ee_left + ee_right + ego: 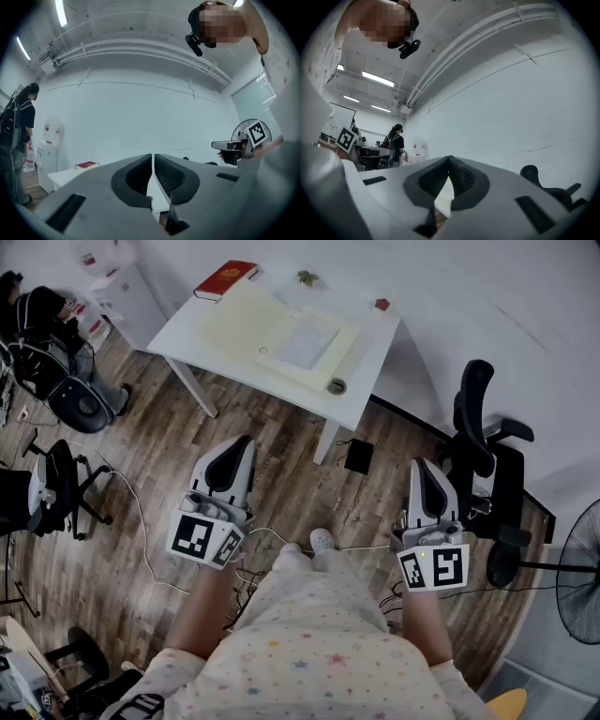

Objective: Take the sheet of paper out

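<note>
**Fingers [138, 176] shut on nothing, paper far off on the table**

The fingers of the left gripper [153, 157] stand pressed together along their whole length, with only a thin seam between the ribbed pads and nothing in it. The right gripper [449, 159] is the same: its tips meet and its jaws hold nothing. From the head view, both grippers are held out in front of the person's body, left gripper [244, 442] and right gripper [422, 467] well apart, pointing away over the wooden floor [281, 456]. Each carries its marker cube at the near end.

Just below and between them, a pale shoe [322, 540] shows on the floor, with a thin white cable [141, 521] trailing off to the left. To the right stands a black office chair [483, 456], and a fan [577, 568] shows at the right edge.

Farther on, a small black box [358, 457] lies on the floor beside a leg of the white table [370, 357]. The sheet of paper [305, 343] lies flat near the middle of that table, on a pale yellow mat [239, 324], far from both grippers. Whether it sits inside a clear sleeve cannot be told. A small round thing [337, 386] sits near the table's near edge. At the far side are a red book [225, 279] on the left corner, a small plant [307, 278] and a small red thing [382, 305].
</note>
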A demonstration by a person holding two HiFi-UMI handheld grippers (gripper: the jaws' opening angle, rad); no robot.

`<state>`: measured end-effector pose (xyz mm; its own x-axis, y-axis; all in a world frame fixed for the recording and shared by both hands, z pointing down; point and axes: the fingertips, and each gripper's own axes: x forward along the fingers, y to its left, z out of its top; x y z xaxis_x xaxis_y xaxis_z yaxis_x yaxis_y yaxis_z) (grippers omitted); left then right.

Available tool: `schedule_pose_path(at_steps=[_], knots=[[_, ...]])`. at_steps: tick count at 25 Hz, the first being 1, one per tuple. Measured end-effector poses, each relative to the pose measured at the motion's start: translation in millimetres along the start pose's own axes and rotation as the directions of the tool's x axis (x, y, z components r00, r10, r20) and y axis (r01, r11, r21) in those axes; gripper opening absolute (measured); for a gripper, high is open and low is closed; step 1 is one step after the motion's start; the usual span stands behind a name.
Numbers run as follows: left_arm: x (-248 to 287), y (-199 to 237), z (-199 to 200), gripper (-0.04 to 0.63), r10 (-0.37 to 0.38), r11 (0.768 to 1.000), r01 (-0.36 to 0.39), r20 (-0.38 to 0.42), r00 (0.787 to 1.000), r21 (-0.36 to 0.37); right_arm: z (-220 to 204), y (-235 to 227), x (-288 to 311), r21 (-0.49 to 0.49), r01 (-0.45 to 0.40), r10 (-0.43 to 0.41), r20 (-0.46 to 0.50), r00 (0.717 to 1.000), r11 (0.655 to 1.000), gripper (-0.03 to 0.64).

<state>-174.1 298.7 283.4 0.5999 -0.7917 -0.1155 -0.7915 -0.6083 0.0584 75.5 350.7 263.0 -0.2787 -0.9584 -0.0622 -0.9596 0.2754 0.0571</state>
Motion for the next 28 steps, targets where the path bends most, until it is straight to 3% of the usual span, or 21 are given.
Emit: schedule_pose_path(at_steps=[16, 18, 20, 23, 28], knots=[[-7, 13, 6, 0.029, 0.003, 1.000, -0.003, 0.002, 1.000, 0.008, 7, 16, 10, 0.103, 0.020, -0.023, 0.031, 0.999, 0.994, 0.012], [-9, 16, 7, 0.043, 0.002, 1.000, -0.002, -0.002, 1.000, 0.008, 5, 20, 14, 0.121, 0.023, -0.026, 0.024, 0.999, 0.992, 0.066], [-10, 20, 8, 0.144, -0.001, 1.000, 0.001, -0.008, 1.000, 0.005, 3, 24, 18, 0.137, 0.026, -0.029, 0.017, 0.999, 0.990, 0.115], [-12, 28, 9, 0.223, 0.014, 1.000, -0.014, -0.016, 1.000, 0.007, 1, 26, 23, 0.136, 0.028, -0.029, 0.010, 1.000, 0.990, 0.186], [0, 42, 15, 0.275, 0.063, 0.998, -0.063, -0.005, 0.998, 0.023, 8, 17, 41, 0.129, -0.001, -0.005, 0.049, 0.999, 0.992, 0.308]])
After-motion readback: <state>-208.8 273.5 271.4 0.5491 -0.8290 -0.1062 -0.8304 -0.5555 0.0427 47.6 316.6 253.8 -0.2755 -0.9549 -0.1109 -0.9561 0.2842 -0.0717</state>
